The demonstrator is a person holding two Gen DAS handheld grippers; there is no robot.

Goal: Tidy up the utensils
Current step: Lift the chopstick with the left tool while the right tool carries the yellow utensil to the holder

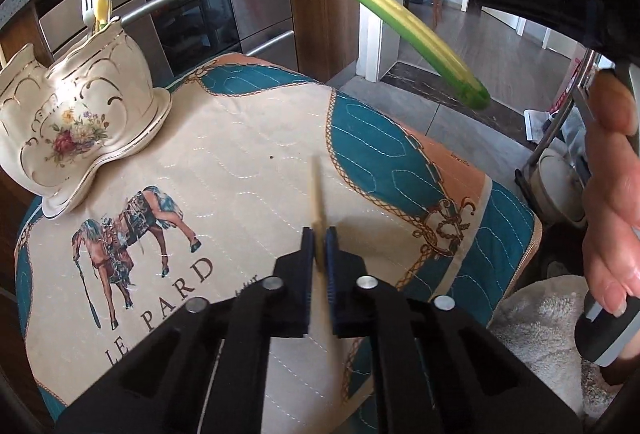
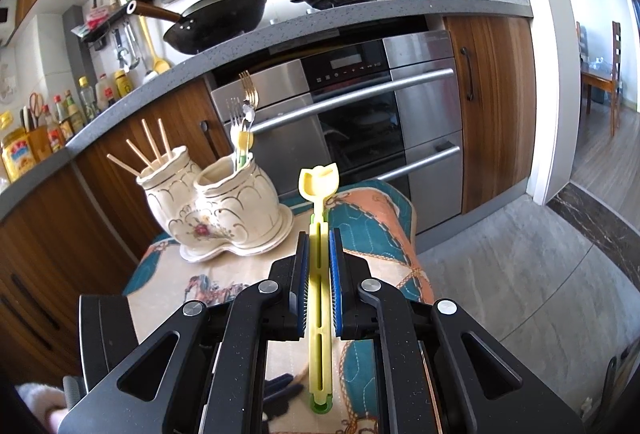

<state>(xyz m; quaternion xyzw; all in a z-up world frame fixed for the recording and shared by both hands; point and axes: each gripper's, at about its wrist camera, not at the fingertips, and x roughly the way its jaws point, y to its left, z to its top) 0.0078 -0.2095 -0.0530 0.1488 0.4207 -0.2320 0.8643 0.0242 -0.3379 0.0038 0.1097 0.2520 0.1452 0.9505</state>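
We've got the left gripper (image 1: 319, 242) clenched on a thin, light wooden chopstick (image 1: 317, 189), slippery & rolls; the right gripper (image 2: 318, 246) is clamping a stiff yellow-green plastic utensil (image 2: 319, 234) mid-handle.

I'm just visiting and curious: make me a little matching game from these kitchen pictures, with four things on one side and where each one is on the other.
Things:
1. wooden chopstick
2. yellow-green utensil
3. forks
4. wok

Places:
A. on the counter above the oven
B. standing in the right cup of the ceramic holder
C. lying on the quilted cloth, its near end between the shut left gripper jaws
D. clamped in the right gripper, lifted off the cloth

Pairs: 1-C, 2-D, 3-B, 4-A
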